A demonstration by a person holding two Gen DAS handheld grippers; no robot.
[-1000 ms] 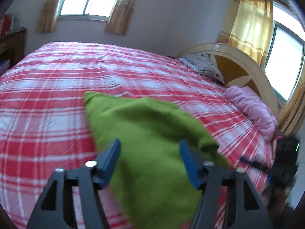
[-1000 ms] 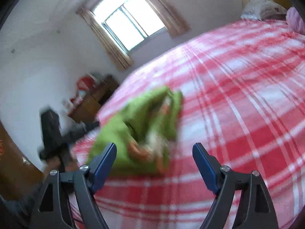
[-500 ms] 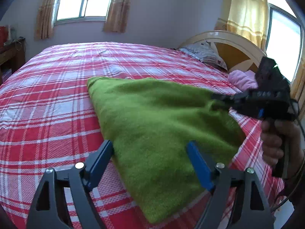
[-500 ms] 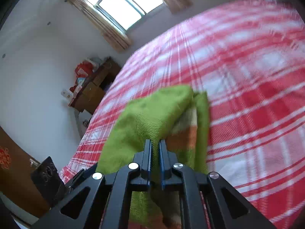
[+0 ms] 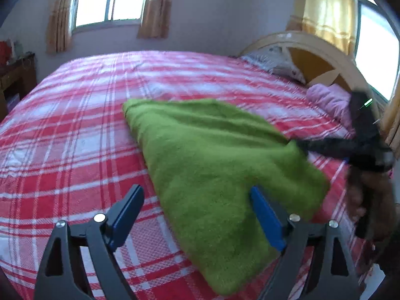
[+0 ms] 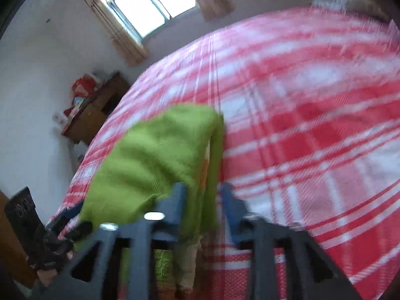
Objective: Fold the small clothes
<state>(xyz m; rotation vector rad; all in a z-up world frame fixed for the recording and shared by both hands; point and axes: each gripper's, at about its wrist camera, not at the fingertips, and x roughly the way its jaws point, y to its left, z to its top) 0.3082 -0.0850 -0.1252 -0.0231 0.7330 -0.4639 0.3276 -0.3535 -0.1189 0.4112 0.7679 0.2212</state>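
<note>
A green knit garment lies folded on the red plaid bed. My left gripper is open just above the garment's near edge, with its right finger over the cloth and its left finger over the sheet. My right gripper has its jaws partly apart around the garment's corner, with green and orange cloth still between the fingers; the view is blurred. From the left wrist view the right gripper sits at the garment's right corner.
A rounded headboard, a patterned pillow and a pink blanket are at the bed's far right. A wooden table with red items stands by the wall under a window.
My right gripper's jaws have parted from fully shut on the garment's corner. The garment has settled lower and flatter on the bed. My left gripper stays open near the front edge.
</note>
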